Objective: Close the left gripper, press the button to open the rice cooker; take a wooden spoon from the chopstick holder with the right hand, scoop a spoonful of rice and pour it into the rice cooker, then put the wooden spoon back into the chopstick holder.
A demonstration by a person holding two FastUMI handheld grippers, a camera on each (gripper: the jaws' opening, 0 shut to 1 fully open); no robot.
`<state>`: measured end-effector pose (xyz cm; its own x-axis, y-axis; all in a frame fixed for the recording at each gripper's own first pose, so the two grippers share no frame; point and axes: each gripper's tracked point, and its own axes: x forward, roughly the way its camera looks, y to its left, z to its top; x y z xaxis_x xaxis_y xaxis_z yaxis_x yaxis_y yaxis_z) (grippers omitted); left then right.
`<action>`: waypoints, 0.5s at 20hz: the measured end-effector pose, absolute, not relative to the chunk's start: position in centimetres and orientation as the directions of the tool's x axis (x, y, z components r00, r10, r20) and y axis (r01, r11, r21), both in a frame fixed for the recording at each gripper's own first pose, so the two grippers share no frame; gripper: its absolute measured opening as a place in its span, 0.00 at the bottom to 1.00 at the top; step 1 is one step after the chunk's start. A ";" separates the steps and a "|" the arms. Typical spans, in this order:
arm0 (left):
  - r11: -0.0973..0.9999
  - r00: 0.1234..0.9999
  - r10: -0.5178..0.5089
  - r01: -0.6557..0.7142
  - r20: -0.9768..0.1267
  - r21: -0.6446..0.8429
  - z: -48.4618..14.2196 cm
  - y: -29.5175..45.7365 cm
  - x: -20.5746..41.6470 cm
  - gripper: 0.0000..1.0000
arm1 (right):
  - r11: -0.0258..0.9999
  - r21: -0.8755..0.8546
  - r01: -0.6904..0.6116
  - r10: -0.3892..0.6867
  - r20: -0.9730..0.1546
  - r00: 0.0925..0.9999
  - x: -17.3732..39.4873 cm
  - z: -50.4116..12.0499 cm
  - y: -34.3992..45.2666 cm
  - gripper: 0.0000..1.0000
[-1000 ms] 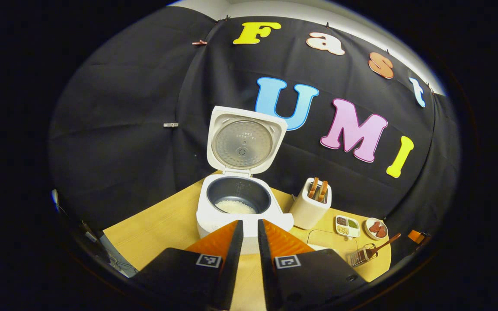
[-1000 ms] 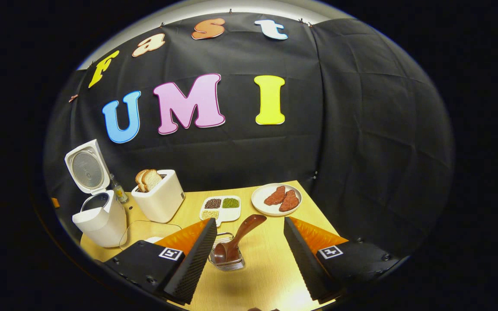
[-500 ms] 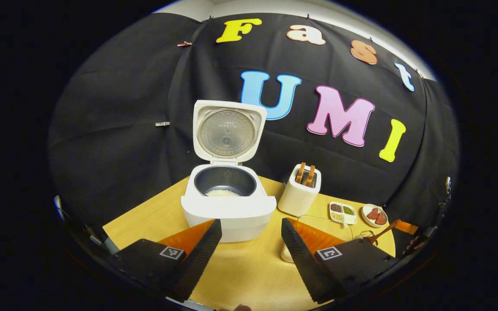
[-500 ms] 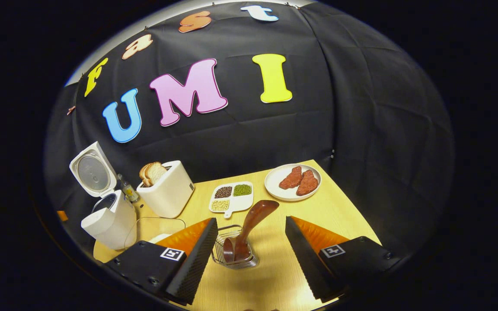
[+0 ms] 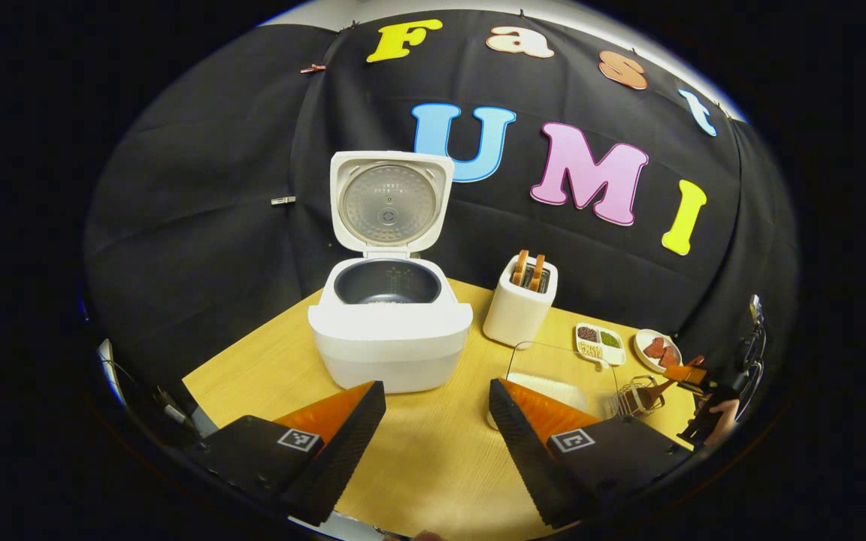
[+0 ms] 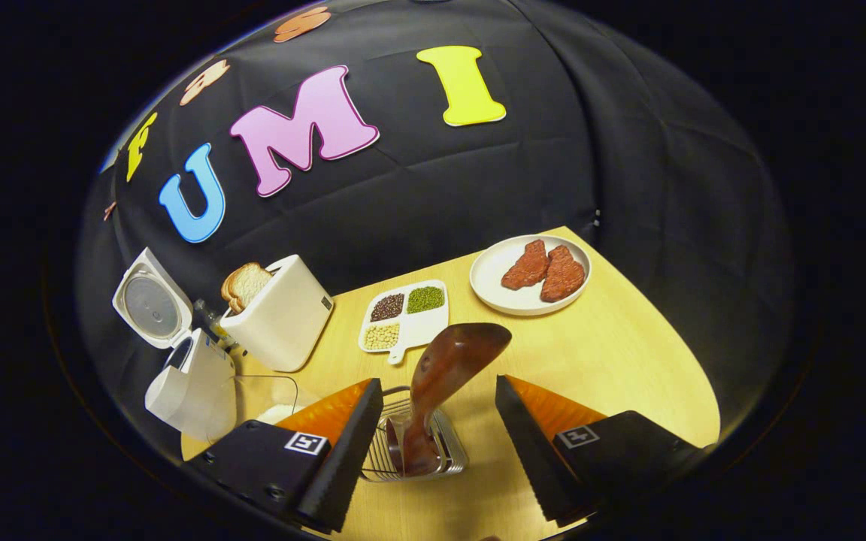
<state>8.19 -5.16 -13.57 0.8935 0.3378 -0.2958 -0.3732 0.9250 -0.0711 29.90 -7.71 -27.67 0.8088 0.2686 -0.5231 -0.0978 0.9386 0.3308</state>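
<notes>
Your rice cooker (image 5: pixel 390 330) sits lid-up at the counter's (image 5: pixel 433 466) back-left. Your right hand-held gripper (image 6: pixel 433 443) is spread wide around the wooden spoon (image 6: pixel 440 376) in the chopstick holder (image 6: pixel 414 451); the left hand-held gripper (image 5: pixel 433 436) is wide too.

Rice cooker (image 5: pixel 390 330) at twelve o'clock, lid up, a little rice in the pot. Left gripper (image 5: pixel 433 421) at six, jaws wide apart over bare table (image 5: pixel 252 376). Toaster (image 5: pixel 519 309) at two; chopstick holder (image 5: pixel 634 397) with wooden spoon (image 5: pixel 662 383) at four.
</notes>
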 end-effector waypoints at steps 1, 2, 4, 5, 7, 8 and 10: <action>0.923 0.889 0.338 -0.376 -0.308 -0.075 -14.2 -5.5 7.8 0.96 | 0.932 0.352 -0.091 0.276 -0.522 0.807 30.5 -27.8 -7.6 0.88; 0.922 0.886 0.334 -0.377 -0.321 -0.082 -14.8 -5.8 7.3 0.96 | 0.927 0.366 -0.082 0.277 -0.521 0.807 31.1 -27.9 -7.5 0.85; 0.917 0.877 0.332 -0.386 -0.347 -0.098 -16.2 -6.0 6.8 0.96 | 0.918 0.392 -0.055 0.273 -0.526 0.806 32.0 -28.4 -7.3 0.64; 0.912 0.870 0.338 -0.396 -0.358 -0.102 -16.9 -5.9 6.5 0.96 | 0.913 0.405 -0.041 0.273 -0.534 0.800 32.0 -28.4 -7.1 0.49; 0.904 0.864 0.341 -0.409 -0.370 -0.121 -17.8 -6.0 6.0 0.96 | 0.910 0.415 -0.012 0.256 -0.538 0.803 32.8 -28.4 -7.2 0.42; 0.901 0.863 0.339 -0.413 -0.375 -0.134 -18.1 -6.1 5.9 0.96 | 0.908 0.418 -0.013 0.260 -0.542 0.799 32.7 -28.6 -6.8 0.31; 0.896 0.863 0.335 -0.415 -0.378 -0.156 -18.3 -6.1 5.8 0.96 | 0.913 0.407 -0.014 0.256 -0.547 0.797 32.4 -28.2 -6.8 0.30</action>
<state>5.77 -6.05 -18.34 0.8634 0.3346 -0.3776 -0.4154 0.8962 -0.1557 32.43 -6.85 -28.23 0.7968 0.2562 -0.5473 -0.0141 0.9134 0.4069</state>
